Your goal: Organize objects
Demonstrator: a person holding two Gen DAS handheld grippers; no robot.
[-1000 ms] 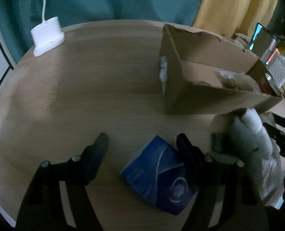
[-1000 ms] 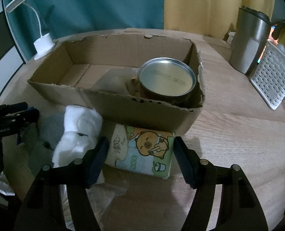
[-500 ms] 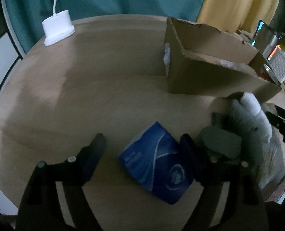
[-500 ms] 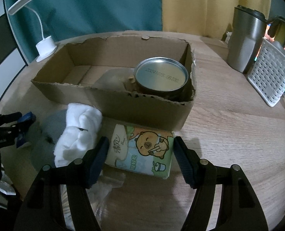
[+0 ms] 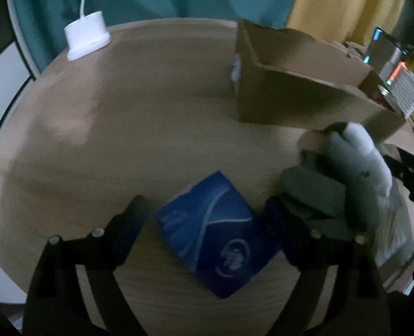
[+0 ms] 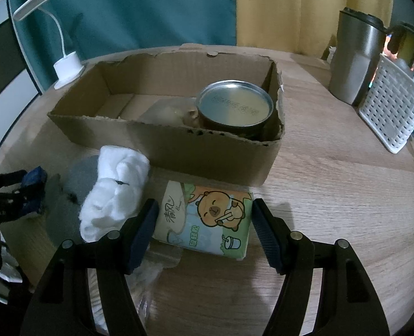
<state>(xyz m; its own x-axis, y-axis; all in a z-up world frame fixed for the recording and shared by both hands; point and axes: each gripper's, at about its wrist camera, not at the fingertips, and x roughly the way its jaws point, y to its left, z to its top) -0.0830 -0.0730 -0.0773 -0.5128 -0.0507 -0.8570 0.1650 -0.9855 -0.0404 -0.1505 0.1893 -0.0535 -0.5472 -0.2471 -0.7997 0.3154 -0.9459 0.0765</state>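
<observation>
A blue tissue pack (image 5: 215,235) lies flat on the wooden table between the open fingers of my left gripper (image 5: 207,218). A cartoon-bear tissue pack (image 6: 207,221) lies between the open fingers of my right gripper (image 6: 204,224), just in front of the cardboard box (image 6: 179,145). The box (image 5: 304,103) holds a round tin (image 6: 234,109) and a pale crumpled item (image 6: 170,114). A white rolled cloth (image 6: 114,190) on a grey cloth (image 6: 81,176) lies left of the bear pack; it also shows in the left wrist view (image 5: 358,168).
A white desk lamp (image 6: 67,67) stands at the table's far left, its base (image 5: 86,36) also showing in the left wrist view. A steel tumbler (image 6: 355,58) and a white plastic basket (image 6: 394,112) stand at the right. Clear plastic wrap (image 6: 151,266) lies under my right gripper.
Both cameras have pulled back and up a little. The blue pack has shifted toward the middle of the left gripper's gap. Both grippers stay open.
</observation>
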